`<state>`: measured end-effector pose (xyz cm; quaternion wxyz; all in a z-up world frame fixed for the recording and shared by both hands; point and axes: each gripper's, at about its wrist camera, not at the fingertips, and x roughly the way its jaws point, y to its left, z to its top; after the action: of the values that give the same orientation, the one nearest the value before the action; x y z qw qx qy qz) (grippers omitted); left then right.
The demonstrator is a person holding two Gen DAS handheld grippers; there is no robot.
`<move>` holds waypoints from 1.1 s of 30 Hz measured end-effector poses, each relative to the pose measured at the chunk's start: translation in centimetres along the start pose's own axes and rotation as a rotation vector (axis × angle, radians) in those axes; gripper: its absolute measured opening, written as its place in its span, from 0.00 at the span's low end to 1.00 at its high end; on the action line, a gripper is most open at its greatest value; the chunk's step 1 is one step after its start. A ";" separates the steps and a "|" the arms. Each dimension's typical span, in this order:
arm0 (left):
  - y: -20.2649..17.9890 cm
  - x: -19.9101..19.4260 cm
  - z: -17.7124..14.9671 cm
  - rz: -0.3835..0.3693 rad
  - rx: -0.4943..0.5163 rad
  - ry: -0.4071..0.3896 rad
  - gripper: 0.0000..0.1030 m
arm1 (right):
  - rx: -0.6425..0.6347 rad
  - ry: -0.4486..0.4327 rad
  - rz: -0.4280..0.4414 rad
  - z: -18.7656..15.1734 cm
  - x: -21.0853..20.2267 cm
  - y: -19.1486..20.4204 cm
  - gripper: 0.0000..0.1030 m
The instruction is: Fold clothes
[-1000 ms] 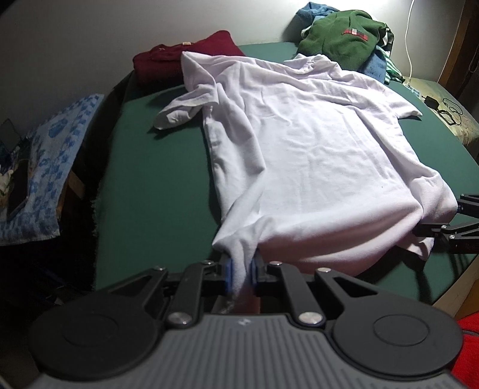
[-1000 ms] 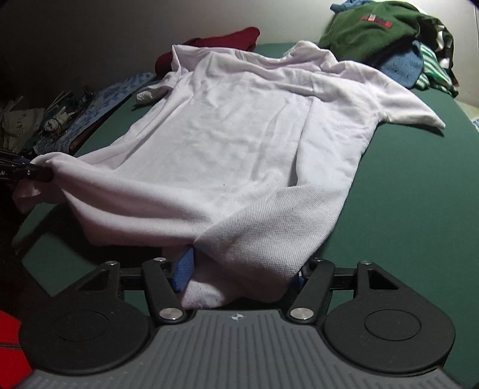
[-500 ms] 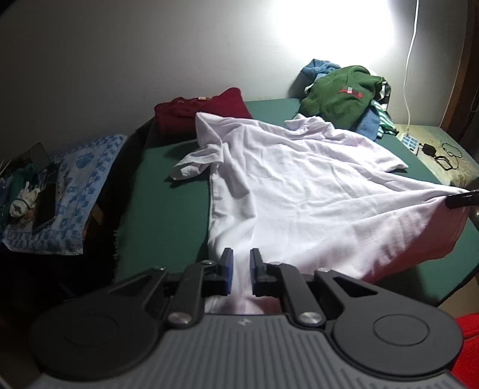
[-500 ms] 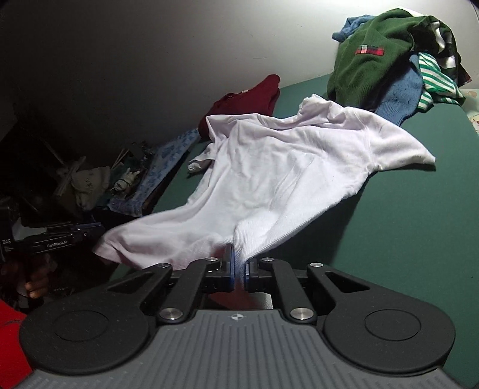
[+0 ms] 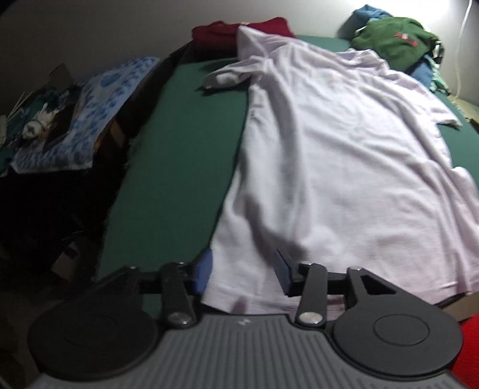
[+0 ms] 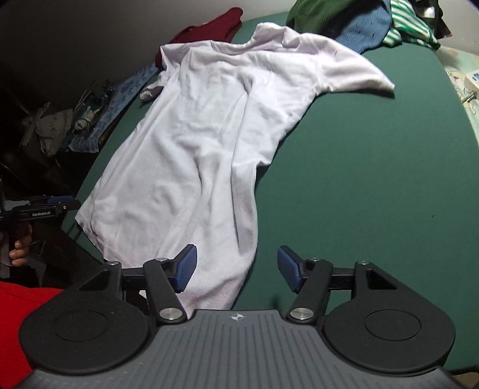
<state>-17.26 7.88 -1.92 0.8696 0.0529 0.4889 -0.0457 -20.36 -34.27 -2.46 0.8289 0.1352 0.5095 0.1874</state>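
Standing apart now, both pairs of blue pads have let the cloth go. Left hand-held gripper (image 5: pixel 242 273): fingers spread, the hem of the white T-shirt (image 5: pixel 344 167) lying loose between and under them, nothing pinched. Right hand-held gripper (image 6: pixel 236 269): fingers likewise wide, the hem's right corner lying by the left pad, bare green beyond.

Change over the last second: half a second back each hand-held gripper was clamped on a hem corner and the lower shirt hung lifted and stretched between them; now it is down and released. The T-shirt lies spread lengthwise on the green surface (image 6: pixel 374 167), collar far, hem at the near edge. The right sleeve is out flat; the left sleeve (image 5: pixel 227 79) is bunched near the shoulder.

Meaning for the task (a judgement): the shirt looks laid out and smoothed, ready for folding; no fold shows in it yet.

Count:
- white T-shirt: one, spread
- maroon garment (image 5: pixel 239 30): one, at the far edge, seemingly folded
- heap (image 6: pixel 368 21) at the far right: green sweater, blue knit, green-striped piece (at least three; more may be buried)
- blue-patterned cloth (image 5: pixel 89 116): one, off to the left
- hand-held grippers: two
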 end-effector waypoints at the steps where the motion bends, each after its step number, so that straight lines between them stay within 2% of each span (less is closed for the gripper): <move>1: 0.5 0.7 -0.1 0.004 -0.009 0.010 0.64 | -0.016 0.014 -0.007 -0.3 0.7 0.4 0.61; 2: 1.1 1.4 -0.3 0.007 -0.019 0.020 0.64 | -0.032 0.027 -0.015 -0.5 1.3 0.9 0.61; 5: 2.6 3.4 -0.6 0.014 -0.043 0.047 0.74 | -0.127 0.051 -0.058 -1.2 2.7 2.6 0.61; 8: 2.6 3.5 -0.5 -0.027 -0.033 0.057 0.71 | -0.164 0.066 -0.074 -1.9 3.7 3.5 0.61; 10: 2.1 3.2 -0.5 -0.053 -0.011 0.054 0.51 | -0.172 0.055 -0.099 -2.1 4.1 3.9 0.62; 12: 1.4 2.8 -0.4 -0.078 0.016 0.051 0.39 | -0.167 0.026 -0.111 -2.4 4.2 4.2 0.64; 14: 0.8 2.7 -0.4 -0.086 0.032 0.049 0.31 | -0.160 -0.006 -0.114 -2.8 4.4 4.3 0.68; 15: 0.6 2.6 -0.4 -0.091 0.033 0.048 0.18 | -0.171 -0.022 -0.118 -3.1 4.5 4.6 0.70; 16: 0.4 2.3 -0.4 -0.099 0.034 0.047 0.00 | -0.188 -0.036 -0.134 -3.3 4.6 4.9 0.71; 18: 0.1 1.8 -0.4 -0.115 0.035 0.045 0.00 | -0.218 -0.061 -0.169 -3.6 5.0 5.5 0.71; 20: -0.3 1.3 -0.5 -0.131 0.037 0.042 0.00 | -0.216 -0.075 -0.217 -3.6 5.2 5.9 0.64; 21: -0.5 1.0 -0.5 -0.139 0.037 0.041 0.00 | -0.207 -0.076 -0.231 -3.5 5.2 5.9 0.46; 22: -0.7 0.7 -0.5 -0.147 0.038 0.040 0.00 | -0.182 -0.073 -0.224 -3.2 5.1 5.5 0.12; 23: -0.9 0.4 -0.5 -0.154 0.039 0.038 0.00 | -0.157 -0.070 -0.218 -3.0 5.0 5.0 0.05; 26: -1.4 -0.4 -0.5 -0.178 0.041 0.035 0.00 | -0.091 -0.063 -0.211 -2.4 4.6 3.8 0.05; 30: -2.2 -1.5 -0.6 -0.210 0.044 0.030 0.00 | -0.102 -0.068 -0.277 -2.2 3.2 2.5 0.04; 33: -2.8 -3.0 -0.6 -0.245 0.044 0.019 0.00 | -0.164 -0.047 -0.328 -2.0 1.9 2.0 0.04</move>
<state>-19.68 5.23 0.20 0.8516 0.0122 0.4986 -0.1616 -21.71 -31.59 -4.05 0.8682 -0.0136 0.4884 0.0873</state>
